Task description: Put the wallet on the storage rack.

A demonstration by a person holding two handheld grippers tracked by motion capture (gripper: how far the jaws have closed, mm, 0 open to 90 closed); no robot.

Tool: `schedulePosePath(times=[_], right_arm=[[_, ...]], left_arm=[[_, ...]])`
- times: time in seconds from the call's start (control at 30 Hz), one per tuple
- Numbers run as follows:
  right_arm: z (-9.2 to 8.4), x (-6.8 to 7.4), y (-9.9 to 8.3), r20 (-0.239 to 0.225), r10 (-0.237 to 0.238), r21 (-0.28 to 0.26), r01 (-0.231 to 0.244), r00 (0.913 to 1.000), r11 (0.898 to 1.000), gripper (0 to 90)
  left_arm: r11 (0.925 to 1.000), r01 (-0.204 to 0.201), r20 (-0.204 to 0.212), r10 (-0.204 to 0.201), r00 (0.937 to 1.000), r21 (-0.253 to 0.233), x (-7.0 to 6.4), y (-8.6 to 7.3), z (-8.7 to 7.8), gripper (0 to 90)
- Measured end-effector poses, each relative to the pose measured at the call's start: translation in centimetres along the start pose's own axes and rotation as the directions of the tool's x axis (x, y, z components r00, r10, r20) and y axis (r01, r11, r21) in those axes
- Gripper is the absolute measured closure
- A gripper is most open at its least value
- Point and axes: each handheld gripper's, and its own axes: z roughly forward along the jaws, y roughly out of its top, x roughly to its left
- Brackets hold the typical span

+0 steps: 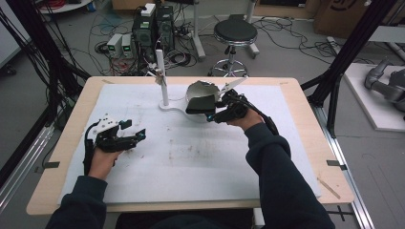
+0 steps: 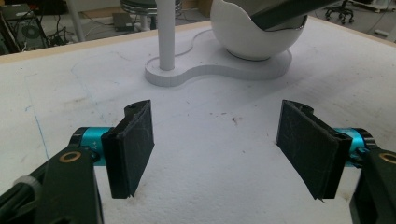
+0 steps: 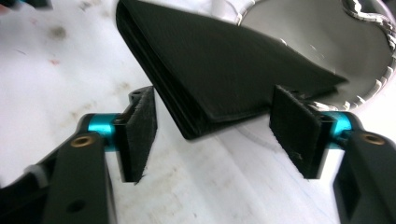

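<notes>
Wallet, black folded leather, rests across rim of white eggshell-shaped bowl; long axis slants. Right hand-held gripper nearer, jaws open astride wallet's near corner, not gripping. Left hand-held gripper open, empty, well apart from bowl.

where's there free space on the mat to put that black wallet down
Bare mat lies between the left gripper and the right gripper, and along the near edge of the white mat. It is crowded at the back, around the white stand, the bowl and the black wallet.

Dark navy sleeves cover both forearms; each gripper is black with turquoise collars, brass-ringed screw holes, rough black pads, and a black cable
</notes>
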Motion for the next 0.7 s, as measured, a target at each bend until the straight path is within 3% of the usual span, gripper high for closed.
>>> schedulePosePath(times=[0.1, 0.17, 0.3, 0.47, 0.6, 0.7], right_arm=[[0.1, -0.3, -0.2, 0.002, 0.028, 0.008, -0.028, 0.9996, 1.0, 39.0], [0.1, -0.3, -0.7, 0.013, 0.034, -0.052, -0.033, 0.9993, 0.998, 40.8], [0.3, -0.3, -1.3, 0.006, 0.043, -0.025, -0.043, 0.999, 0.999, 35.3], [-1.7, -0.5, -2.2, 0.021, 0.05, -0.098, -0.048, 0.9985, 0.994, 32.1], [-3.8, -0.9, -4.4, 0.079, 0.068, -0.143, -0.056, 0.9946, 0.988, 28.0], [-5.4, -1.2, -6.9, 0.138, 0.097, -0.18, -0.072, 0.9856, 0.981, 23.8]], left_arm=[[1.0, 0.0, 0.0, 0.0, 1.0, 0.001, 0.0, 0.0, 0.0, 27.3], [1.0, 0.0, -0.004, 0.0, 1.0, 0.0, 0.1, 0.0, -0.1, 27.3], [1.0, 0.001, -0.002, -0.001, 1.0, 0.001, 0.1, 0.0, 0.0, 27.3], [1.0, 0.007, -0.001, -0.007, 1.0, -0.003, 0.2, 0.0, -0.1, 27.3], [0.9999, 0.01, -0.002, -0.01, 0.9999, -0.008, 0.2, 0.0, -0.1, 27.3], [0.9998, 0.018, -0.004, -0.018, 0.9998, -0.012, 0.2, 0.1, -0.2, 26.7]])
